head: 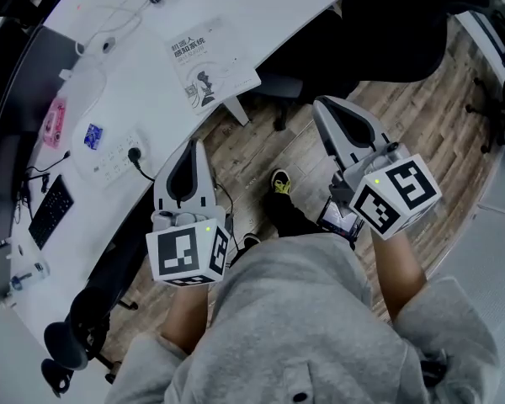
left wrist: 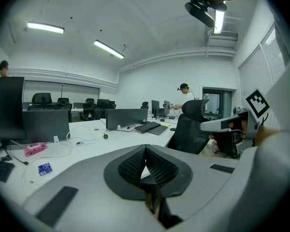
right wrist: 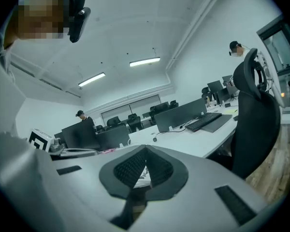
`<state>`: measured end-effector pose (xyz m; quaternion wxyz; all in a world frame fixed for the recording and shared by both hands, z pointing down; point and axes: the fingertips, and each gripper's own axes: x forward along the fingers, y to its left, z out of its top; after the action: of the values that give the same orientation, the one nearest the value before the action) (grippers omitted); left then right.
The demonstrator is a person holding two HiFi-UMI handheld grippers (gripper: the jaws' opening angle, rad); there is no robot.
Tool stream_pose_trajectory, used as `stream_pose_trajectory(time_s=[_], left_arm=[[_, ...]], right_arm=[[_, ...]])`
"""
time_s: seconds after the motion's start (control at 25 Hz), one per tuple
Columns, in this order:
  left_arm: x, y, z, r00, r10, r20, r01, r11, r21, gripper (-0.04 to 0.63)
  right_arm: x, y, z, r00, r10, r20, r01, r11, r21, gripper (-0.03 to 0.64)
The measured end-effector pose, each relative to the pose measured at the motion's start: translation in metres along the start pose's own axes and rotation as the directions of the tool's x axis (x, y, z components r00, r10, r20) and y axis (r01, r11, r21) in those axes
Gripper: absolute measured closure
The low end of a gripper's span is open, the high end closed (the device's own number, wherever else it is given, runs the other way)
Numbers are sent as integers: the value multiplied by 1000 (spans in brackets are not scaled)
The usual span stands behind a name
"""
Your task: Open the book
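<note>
— How many books do you count?
— One book (head: 209,64). It lies closed, cover up, on the white desk (head: 143,82), near the desk's curved front edge. Nothing touches it.
— And the grippers?
— Two. The left gripper (head: 195,151) hangs just beside the desk edge. The right gripper (head: 324,108) is further out over the wooden floor (head: 273,146). Both point towards the desk and both are well apart from the book. Each carries one marker cube, so two cubes in all.
— Is anything in the jaws?
— No. In the left gripper view the two dark ribbed pads meet at their tips with nothing between them. The right gripper view shows the same: its jaws are clenched together and empty.
— What else sits on the desk?
— One black keyboard (head: 52,209) at the left end, one pink packet (head: 55,123), one small blue item (head: 93,135) and one white power strip (head: 116,160) with a single black plug in it.
— Any chairs or people?
— One black office chair (left wrist: 191,129) stands near the desk in the left gripper view. Two people show far behind it, one at the left margin (left wrist: 2,67) and one standing by the distant desks (left wrist: 184,93).
</note>
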<state>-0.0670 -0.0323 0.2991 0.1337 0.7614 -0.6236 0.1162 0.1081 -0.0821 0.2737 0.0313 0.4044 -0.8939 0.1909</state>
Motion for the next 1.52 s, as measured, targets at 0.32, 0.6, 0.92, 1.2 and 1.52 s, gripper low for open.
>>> stream_pose_trajectory(time_s=[0.32, 0.6, 0.92, 1.2, 1.52], left_arm=[[21, -2, 16, 1000, 26, 12, -26, 1000, 11, 588], [34, -5, 19, 999, 37, 7, -37, 999, 31, 588], [36, -5, 27, 998, 58, 25, -59, 997, 54, 588], [33, -5, 30, 997, 62, 46, -64, 997, 49, 588], [38, -4, 22, 998, 50, 36, -51, 998, 37, 588]], right_arm=[[15, -7, -2, 998, 63, -18, -62, 997, 36, 591], [23, -16, 4, 996, 83, -11, -83, 996, 32, 592], [34, -15, 8, 993, 119, -14, -119, 993, 17, 592], [37, -12, 11, 993, 121, -5, -121, 993, -4, 592], [40, -13, 1, 994, 106, -38, -106, 994, -16, 591]])
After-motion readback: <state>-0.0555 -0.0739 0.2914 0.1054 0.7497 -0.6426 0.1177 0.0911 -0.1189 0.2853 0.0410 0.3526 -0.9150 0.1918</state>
